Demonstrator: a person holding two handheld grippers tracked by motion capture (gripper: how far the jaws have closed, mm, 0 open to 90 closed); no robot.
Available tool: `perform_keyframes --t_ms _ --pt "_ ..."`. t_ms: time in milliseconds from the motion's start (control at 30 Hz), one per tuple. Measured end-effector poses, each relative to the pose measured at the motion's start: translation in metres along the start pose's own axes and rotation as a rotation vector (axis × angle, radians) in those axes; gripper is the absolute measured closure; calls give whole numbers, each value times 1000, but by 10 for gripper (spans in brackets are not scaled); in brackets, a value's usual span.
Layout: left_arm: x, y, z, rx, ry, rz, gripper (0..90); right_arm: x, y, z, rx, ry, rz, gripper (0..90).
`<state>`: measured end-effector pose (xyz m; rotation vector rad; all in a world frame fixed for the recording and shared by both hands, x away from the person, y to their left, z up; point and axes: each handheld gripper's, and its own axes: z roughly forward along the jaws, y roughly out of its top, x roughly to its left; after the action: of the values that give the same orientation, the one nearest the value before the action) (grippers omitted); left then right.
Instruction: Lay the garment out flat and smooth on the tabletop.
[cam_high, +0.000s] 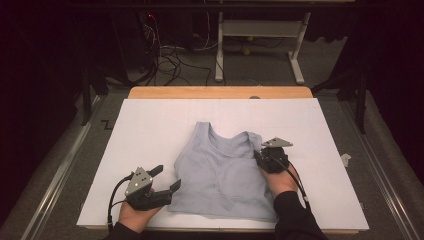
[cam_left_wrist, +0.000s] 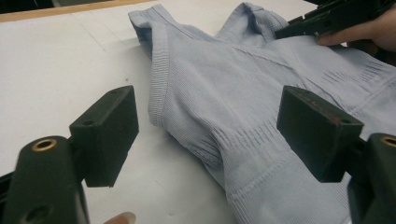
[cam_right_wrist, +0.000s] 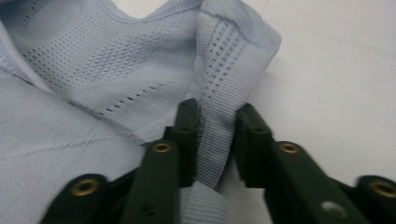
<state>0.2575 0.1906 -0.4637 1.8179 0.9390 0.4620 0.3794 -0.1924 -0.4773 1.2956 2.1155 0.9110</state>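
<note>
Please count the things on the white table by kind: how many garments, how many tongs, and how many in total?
Top, light blue: 1
Tongs, black: 2, left tongs and right tongs
Total: 3

The person's left black two-jaw gripper (cam_high: 165, 186) carries a grey three-cornered plate (cam_high: 139, 180) and a black cable (cam_high: 114, 197) looping at its left. The right black gripper (cam_high: 262, 154) bears a similar plate and cable. Brass-ringed screw holes (cam_right_wrist: 162, 148) dot the jaw arms. A dark long sleeve (cam_high: 295, 217) covers the right forearm.
</note>
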Motion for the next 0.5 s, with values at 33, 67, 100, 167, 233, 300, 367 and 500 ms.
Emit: perform_keyframes --t_ms 33,67,100,167,233,300,367,500 --pt "0 0 0 1 1 1 187 2 0 -1 -13 0 -11 800" --pt "0 -1 1 5 0 2 187 2 0 -3 -32 -1 -18 811" --pt "0 -1 1 10 1 4 187 2 1 -6 -57 -5 -20 812" --pt "-1 -1 0 16 6 9 187 0 4 -13 -93 2 -21 813" --pt "-1 -1 0 17 8 11 187 -3 8 -19 -138 5 -18 841" --pt "-2 -1 -1 20 9 13 187 -6 12 -24 -159 9 -2 844" --pt "-2 -2 -1 23 6 13 187 -10 17 -28 -189 16 23 862" --pt "-4 -2 -2 21 4 23 187 -12 23 -29 -210 21 31 864"
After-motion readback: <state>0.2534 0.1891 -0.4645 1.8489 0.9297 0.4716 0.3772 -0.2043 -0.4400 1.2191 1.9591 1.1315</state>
